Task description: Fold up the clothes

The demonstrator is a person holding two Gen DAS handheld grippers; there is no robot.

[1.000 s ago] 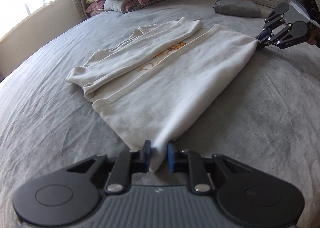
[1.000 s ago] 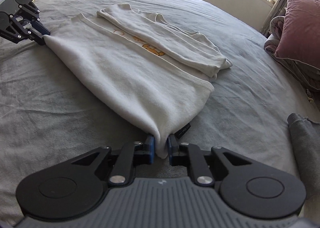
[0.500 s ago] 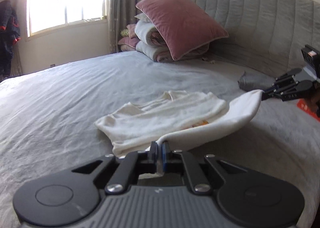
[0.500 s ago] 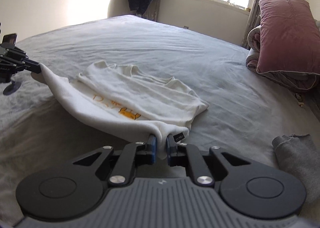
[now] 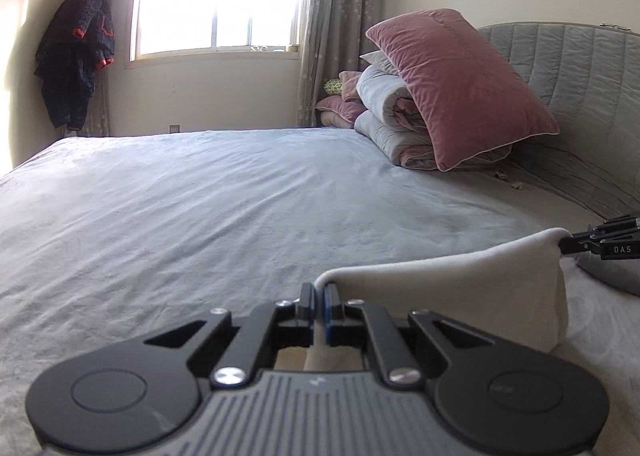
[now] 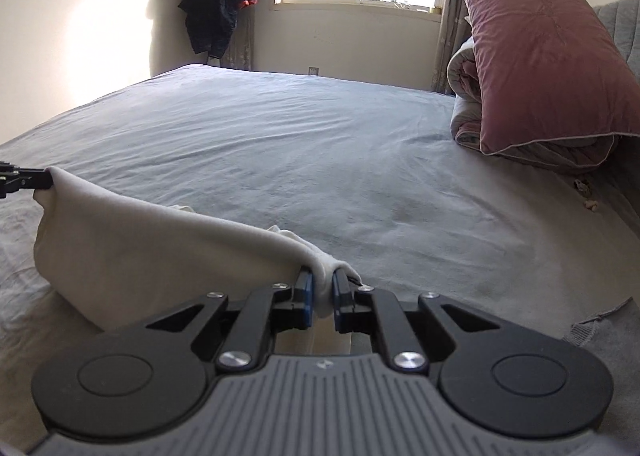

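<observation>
A cream sweatshirt [image 5: 480, 288] is lifted off the grey bed by its hem, which hangs stretched between my two grippers. My left gripper [image 5: 319, 290] is shut on one hem corner. The right gripper [image 5: 568, 244] shows at the right edge of the left wrist view, pinching the other corner. In the right wrist view my right gripper [image 6: 322, 284] is shut on bunched cream fabric of the sweatshirt [image 6: 140, 248], and the left gripper [image 6: 40, 178] holds the far corner at the left edge. The rest of the sweatshirt is hidden below the raised hem.
The grey bedspread [image 5: 240, 208] stretches ahead. A pink pillow [image 5: 460, 84] leans on rolled quilts [image 5: 384, 108] by the padded headboard [image 5: 580, 68]. A folded grey garment [image 6: 608, 340] lies at the right. A dark jacket [image 5: 76, 52] hangs beside the window.
Both grippers have risen and moved forward with the hem, folding it over the sweatshirt's body. The views tilted up, and the printed front and folded sleeves have dropped out of sight.
</observation>
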